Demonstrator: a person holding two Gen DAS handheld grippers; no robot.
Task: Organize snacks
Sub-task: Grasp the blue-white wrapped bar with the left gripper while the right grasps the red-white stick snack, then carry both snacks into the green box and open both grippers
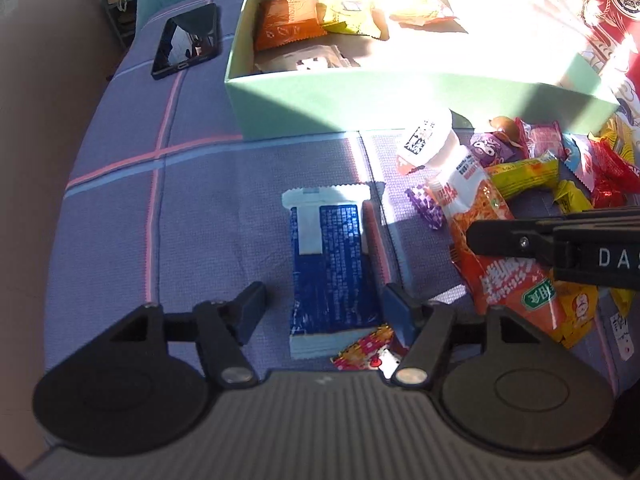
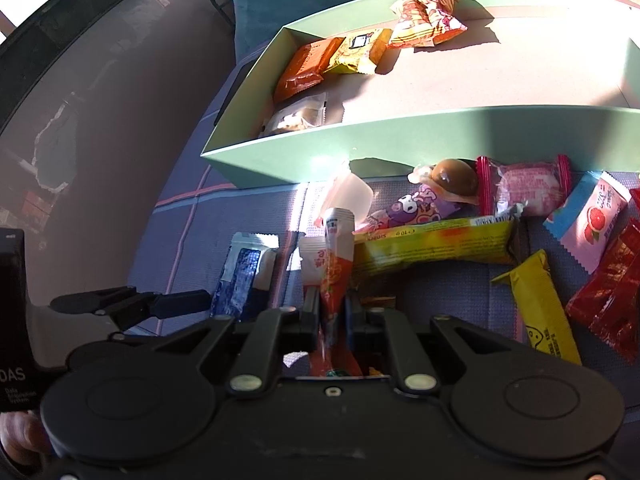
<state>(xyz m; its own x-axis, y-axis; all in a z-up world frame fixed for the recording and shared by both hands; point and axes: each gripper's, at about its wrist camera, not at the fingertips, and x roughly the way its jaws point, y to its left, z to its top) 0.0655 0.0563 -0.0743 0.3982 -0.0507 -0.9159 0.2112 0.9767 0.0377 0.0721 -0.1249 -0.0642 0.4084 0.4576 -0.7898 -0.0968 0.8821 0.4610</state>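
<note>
A mint-green box (image 1: 360, 100) holds several snack packets at its left end; it also shows in the right wrist view (image 2: 360, 140). A blue snack packet (image 1: 330, 264) lies flat on the cloth between the fingers of my open left gripper (image 1: 324, 308). My right gripper (image 2: 332, 312) is shut on a long orange-and-white snack packet (image 2: 334, 264), which also shows in the left wrist view (image 1: 492, 232). A pile of loose snacks (image 2: 500, 232) lies in front of the box.
A black phone (image 1: 186, 40) lies on the purple checked cloth left of the box. A small red-and-yellow wrapper (image 1: 368, 350) lies by my left gripper's right finger. A yellow packet (image 2: 540, 308) and red packets (image 2: 612, 300) lie at the right.
</note>
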